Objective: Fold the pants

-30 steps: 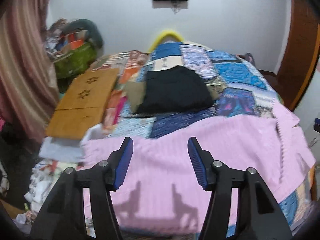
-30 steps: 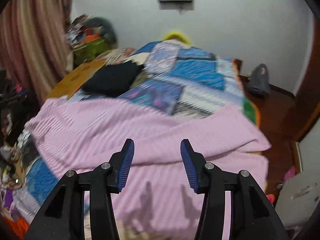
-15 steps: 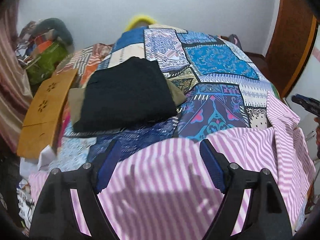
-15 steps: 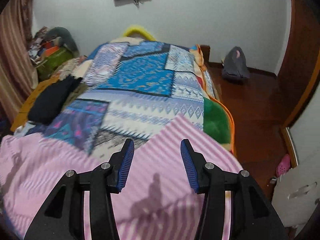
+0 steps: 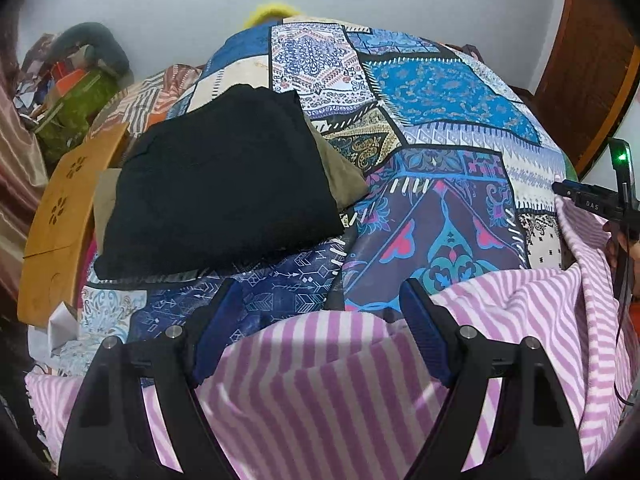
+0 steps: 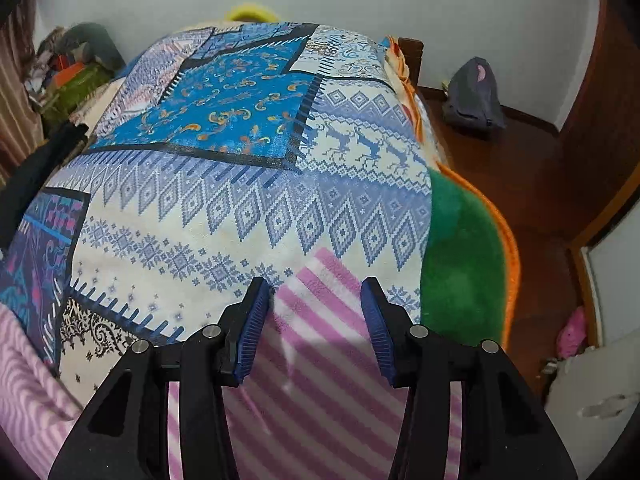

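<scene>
The pants [image 5: 340, 392], pink-and-white striped, lie spread across the near end of the bed [image 5: 440, 128], filling the bottom of both views. Their far edge runs left to right across the frame, so the long axis lies crosswise to both tools. In the left view the left tool [image 5: 320, 332] sits right over that edge, jaws wide apart, cloth between them but not pinched. In the right view a corner of the pants pokes up between the jaws of the right tool [image 6: 316, 320], which stand apart and touch no cloth clearly. Each tool looks about equally near its own stretch of edge.

Against the earlier frames, both views sit lower and closer to the cloth, more quilt and less wall showing. The left jaws have just been opening, the right jaws closing. The black garment [image 5: 224, 188] lies in the same place at centre left.
</scene>
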### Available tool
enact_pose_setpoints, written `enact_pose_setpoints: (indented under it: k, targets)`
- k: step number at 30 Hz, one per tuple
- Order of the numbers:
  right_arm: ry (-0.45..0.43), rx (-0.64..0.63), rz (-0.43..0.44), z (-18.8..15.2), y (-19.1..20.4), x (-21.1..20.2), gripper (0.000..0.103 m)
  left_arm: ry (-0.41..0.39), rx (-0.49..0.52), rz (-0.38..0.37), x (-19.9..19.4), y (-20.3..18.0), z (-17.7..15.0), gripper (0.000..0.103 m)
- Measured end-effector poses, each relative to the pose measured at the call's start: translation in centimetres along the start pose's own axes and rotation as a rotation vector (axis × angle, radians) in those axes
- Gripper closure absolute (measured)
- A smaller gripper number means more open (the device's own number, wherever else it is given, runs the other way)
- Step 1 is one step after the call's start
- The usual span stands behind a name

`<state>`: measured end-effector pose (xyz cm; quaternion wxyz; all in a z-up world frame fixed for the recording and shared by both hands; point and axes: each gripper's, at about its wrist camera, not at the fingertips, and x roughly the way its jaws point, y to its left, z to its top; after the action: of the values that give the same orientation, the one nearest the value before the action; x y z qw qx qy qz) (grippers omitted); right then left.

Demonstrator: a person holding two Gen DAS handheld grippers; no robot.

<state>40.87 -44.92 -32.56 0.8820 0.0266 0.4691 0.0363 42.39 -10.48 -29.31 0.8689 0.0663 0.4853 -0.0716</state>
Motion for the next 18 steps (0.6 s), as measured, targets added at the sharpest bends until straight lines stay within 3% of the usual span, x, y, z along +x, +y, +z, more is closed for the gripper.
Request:
enact_pose_setpoints:
  k: [3,7,18]
  targets:
    - [-0.004,0.022,0.011,-0.2,-0.8,-0.5,0.094,0.005,0.015,0.004,0.0,-0.7,-0.2,0.022]
    - [-0.015,0.025,0.019,-0.3,-1.2,-2.0,0.097,0.0,0.028,-0.019,-1.1,-2.1,-0.4,0.022]
    - [-0.154,0.022,0.032,-0.9,-1.3,-12.6,0.097,-0.013,0.061,-0.121,-6.3,-7.6,-1.9,0.022]
